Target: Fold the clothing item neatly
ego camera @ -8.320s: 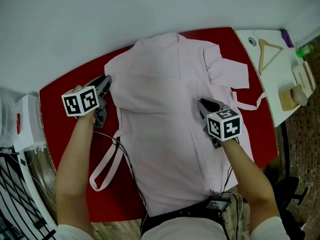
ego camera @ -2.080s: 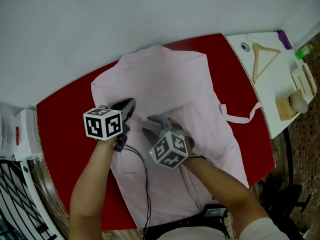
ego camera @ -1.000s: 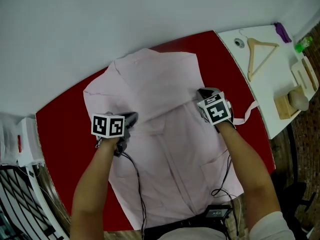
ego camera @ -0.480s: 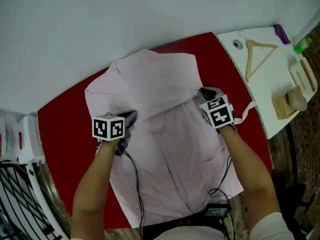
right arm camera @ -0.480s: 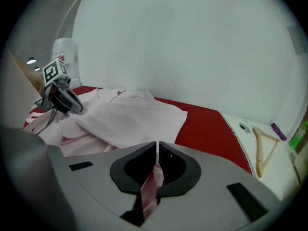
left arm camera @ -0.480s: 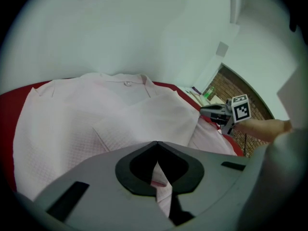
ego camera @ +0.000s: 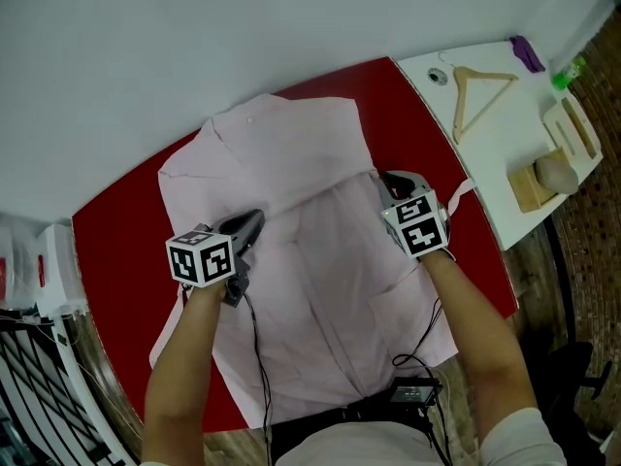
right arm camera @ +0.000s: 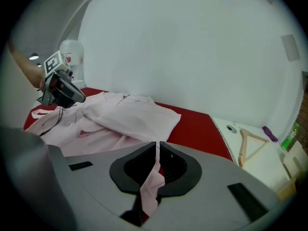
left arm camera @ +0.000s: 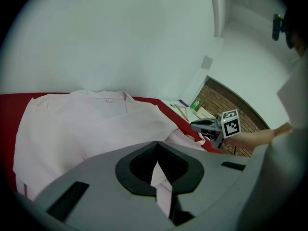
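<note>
Pink and limp, the shirt [ego camera: 310,260] is lying spread on the red table [ego camera: 112,231], collar far. The left gripper [ego camera: 250,223] and right gripper [ego camera: 391,181] are each clamping a fold at its side edges; being light and soft, it is likely sagging wherever unsupported.

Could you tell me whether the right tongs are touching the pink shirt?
Touching: the right gripper view shows the right tongs shut on a fold of the shirt.
</note>
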Motion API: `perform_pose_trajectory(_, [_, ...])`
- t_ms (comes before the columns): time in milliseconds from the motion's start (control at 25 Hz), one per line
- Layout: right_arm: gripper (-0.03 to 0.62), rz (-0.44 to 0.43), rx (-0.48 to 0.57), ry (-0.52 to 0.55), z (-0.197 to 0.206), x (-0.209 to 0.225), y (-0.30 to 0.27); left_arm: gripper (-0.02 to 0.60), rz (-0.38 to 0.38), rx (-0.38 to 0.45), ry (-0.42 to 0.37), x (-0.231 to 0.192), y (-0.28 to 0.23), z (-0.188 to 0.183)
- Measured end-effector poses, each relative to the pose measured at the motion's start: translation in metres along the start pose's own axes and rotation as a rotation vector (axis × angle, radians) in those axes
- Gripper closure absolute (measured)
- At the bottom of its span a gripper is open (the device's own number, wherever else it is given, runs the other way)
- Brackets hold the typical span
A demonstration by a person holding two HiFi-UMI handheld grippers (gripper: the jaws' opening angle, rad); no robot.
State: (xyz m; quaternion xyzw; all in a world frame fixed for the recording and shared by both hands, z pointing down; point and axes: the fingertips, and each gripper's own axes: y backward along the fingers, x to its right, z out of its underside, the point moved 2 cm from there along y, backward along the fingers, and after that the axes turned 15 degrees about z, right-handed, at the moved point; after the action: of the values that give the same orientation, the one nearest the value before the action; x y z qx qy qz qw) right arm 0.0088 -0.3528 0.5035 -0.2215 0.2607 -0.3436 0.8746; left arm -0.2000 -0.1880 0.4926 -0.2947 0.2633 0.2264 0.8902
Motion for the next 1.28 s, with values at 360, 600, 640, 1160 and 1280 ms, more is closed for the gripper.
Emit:
perform_pose_trajectory(360, [0.566, 0.061, -0.098, -0.019, 0.057, 0.056, 0.032, 0.575, 0.021, 0.089, -0.007, 0.061, 0.002, 0.008])
perform_pose_trajectory(600, [0.565, 0.095, -0.167, -0.044, 0.088, 0.092, 0.044, 0.575, 0.019, 0.101, 0.023, 0.082, 0.001, 0.027])
perform_pose_trajectory(640, [0.565, 0.107, -0.181, -0.064, 0.093, 0.099, 0.044, 0.575, 0.016, 0.105, 0.033, 0.084, 0.001, 0.031])
perform_pose_trajectory(1160, [0.436, 0.184, -0.336, -0.481, 0.143, 0.154, 0.021, 0.575, -0.017, 0.113, 0.105, 0.112, 0.002, 0.073])
perform_pose_trajectory(1280, [0.436, 0.186, -0.368, -0.555, 0.153, 0.153, 0.017, 0.575, -0.012, 0.114, 0.12, 0.117, 0.004, 0.081])
